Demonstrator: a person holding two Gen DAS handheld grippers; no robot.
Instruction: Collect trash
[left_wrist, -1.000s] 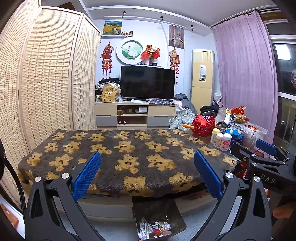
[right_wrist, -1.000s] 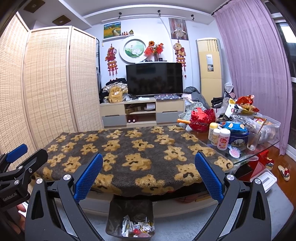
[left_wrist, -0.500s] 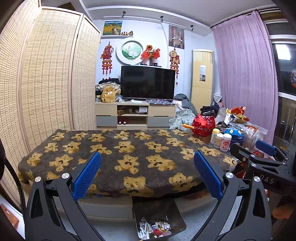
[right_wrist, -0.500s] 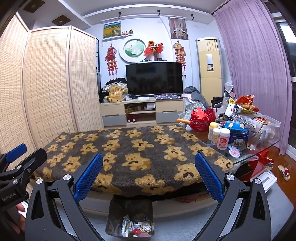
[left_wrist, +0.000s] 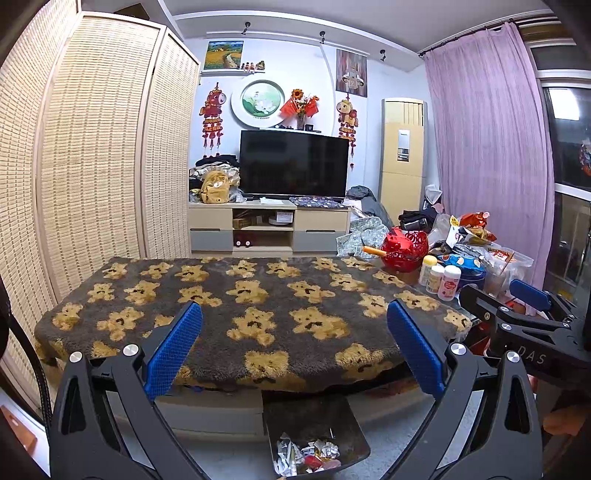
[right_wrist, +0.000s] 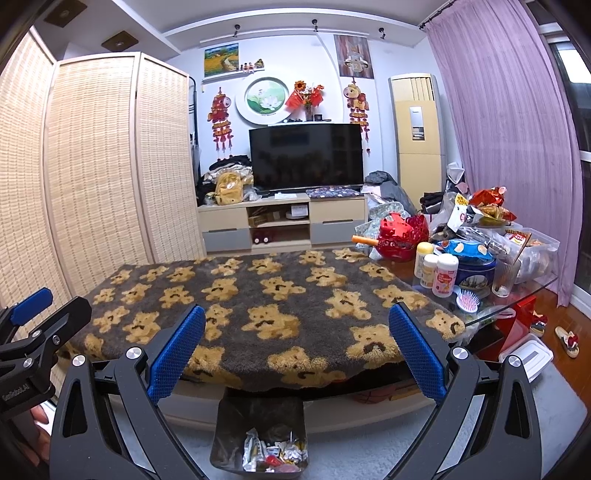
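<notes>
Trash (left_wrist: 308, 456) lies in a dark bin (left_wrist: 354, 432) on the floor, just under the near edge of the table, and shows as crumpled white paper and small wrappers with a red scrap among them. The left gripper (left_wrist: 293, 347) is spread wide and holds nothing; the right gripper (right_wrist: 297, 347) is likewise wide open and empty, and both hang in the air before the table's near edge, side by side, each visible at the margin of the other's view. Between and beyond the blue pads (right_wrist: 177, 354) the bear-patterned blanket (right_wrist: 266, 295) covers the table top, and no loose scraps show on it. At the table's right end stand bottles (right_wrist: 445, 275), a red basket (right_wrist: 399, 238), a tin, snack bags and a hairbrush, crowded together. Such scraps should be very light, soft and easily crushed, with glossy wrappers likely to slip, so a pinch across a crumpled fold or a twisted end looks safer than a flat face. Judging by the bare blanket, collection seems nearly or wholly done.
</notes>
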